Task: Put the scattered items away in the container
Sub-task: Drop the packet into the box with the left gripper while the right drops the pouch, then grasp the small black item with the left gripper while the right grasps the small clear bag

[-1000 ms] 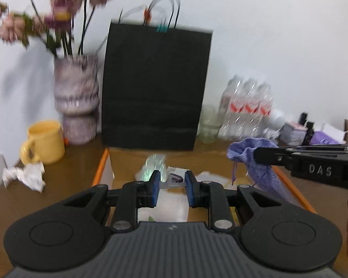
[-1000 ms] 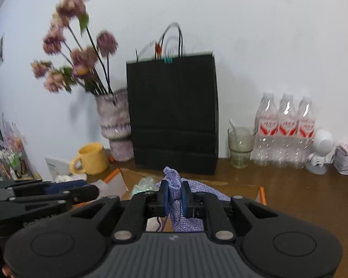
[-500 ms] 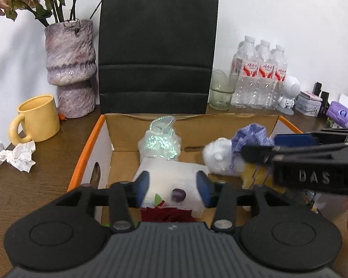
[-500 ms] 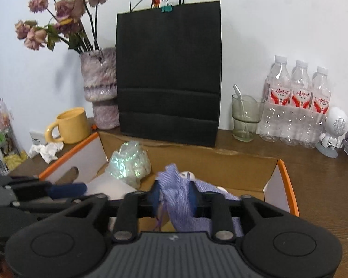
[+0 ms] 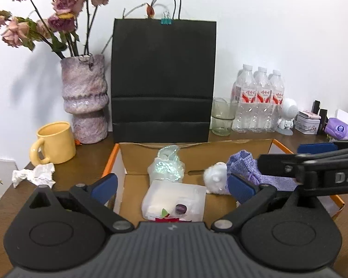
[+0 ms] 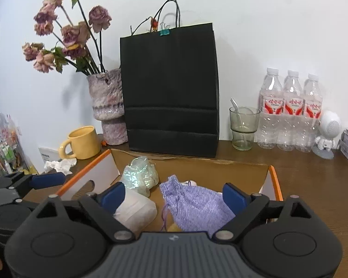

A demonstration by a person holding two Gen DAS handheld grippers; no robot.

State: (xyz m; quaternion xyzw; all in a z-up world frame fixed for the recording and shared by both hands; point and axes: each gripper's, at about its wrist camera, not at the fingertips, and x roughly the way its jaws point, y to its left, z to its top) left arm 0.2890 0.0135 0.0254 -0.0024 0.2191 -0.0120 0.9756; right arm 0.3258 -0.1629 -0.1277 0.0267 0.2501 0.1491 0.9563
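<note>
Opening over the cardboard box, both grippers' jaws release: right gripper drops the purple pouch; left gripper leaves the clear packet inside.

We look forward and slightly down from both wrists, close over the cardboard box. Both views share the black bag.

**Hidden and cut off**

My left gripper body covers the near edge of the clear packet. My right gripper hides the lavender pouch's lower end. The box near wall is unseen.
</note>
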